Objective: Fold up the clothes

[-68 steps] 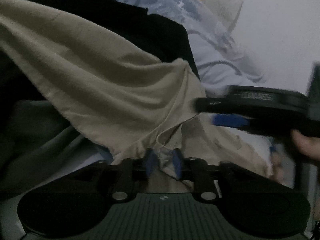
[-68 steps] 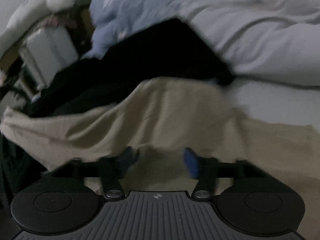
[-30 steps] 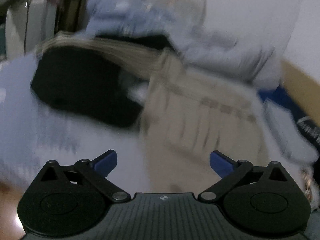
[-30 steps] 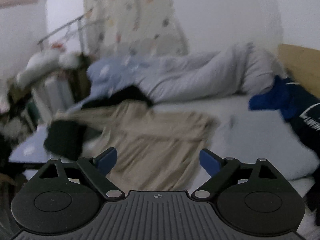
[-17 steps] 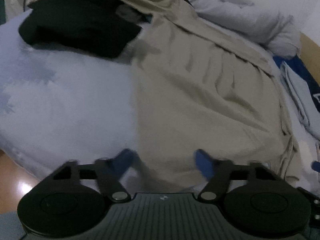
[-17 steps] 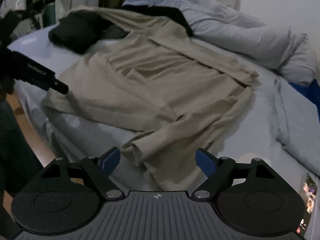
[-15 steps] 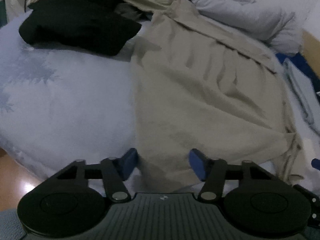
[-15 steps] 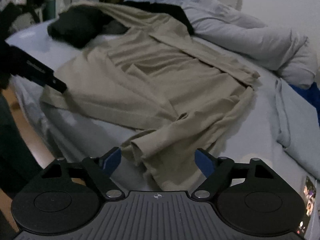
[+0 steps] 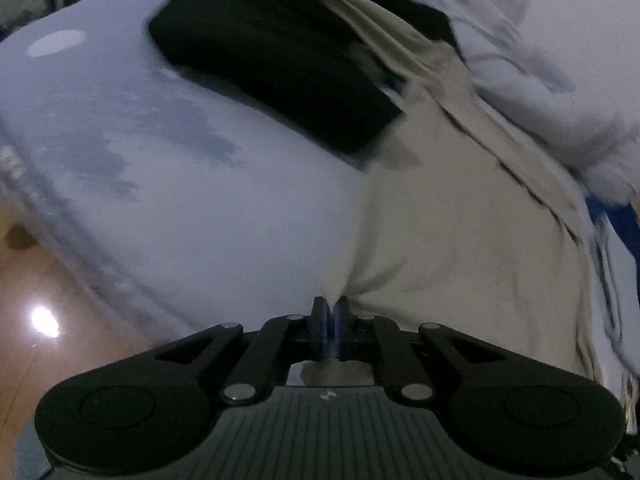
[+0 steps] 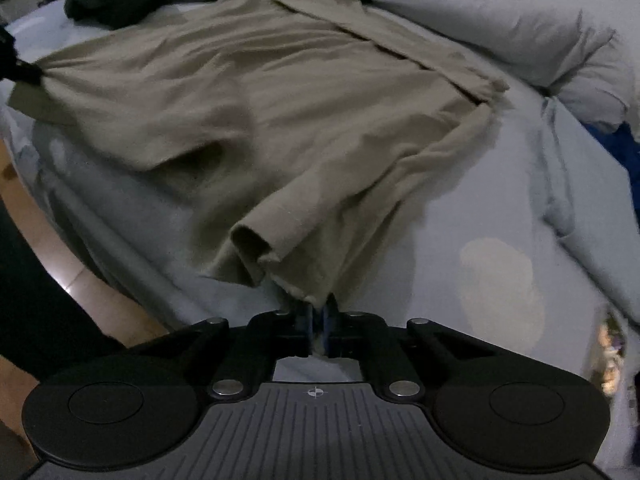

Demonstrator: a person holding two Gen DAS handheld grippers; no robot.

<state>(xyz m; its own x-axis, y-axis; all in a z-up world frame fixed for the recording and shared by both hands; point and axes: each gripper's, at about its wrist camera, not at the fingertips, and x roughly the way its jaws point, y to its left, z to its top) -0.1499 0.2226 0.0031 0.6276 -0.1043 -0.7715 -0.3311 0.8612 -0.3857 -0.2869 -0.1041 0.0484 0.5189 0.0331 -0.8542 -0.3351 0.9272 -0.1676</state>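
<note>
A beige long-sleeved garment (image 10: 280,92) lies spread across the pale blue bed (image 10: 480,208). My right gripper (image 10: 318,312) is shut on its near hem corner, beside a rolled sleeve cuff (image 10: 256,244). My left gripper (image 9: 330,312) is shut on the garment's (image 9: 460,232) other near corner at the bed's front edge. The left gripper also shows far left in the right wrist view (image 10: 22,70), pinching the cloth.
A black garment (image 9: 272,52) lies behind the beige one on the bed (image 9: 160,160). A grey duvet (image 10: 500,20) is bunched along the back. Dark blue clothes (image 10: 630,148) lie at the right. A wooden floor (image 9: 40,340) runs below the bed's edge.
Both grippers were open above the garment's near edge; they have moved down and closed on its two near corners. The cloth is now pulled taut toward each gripper.
</note>
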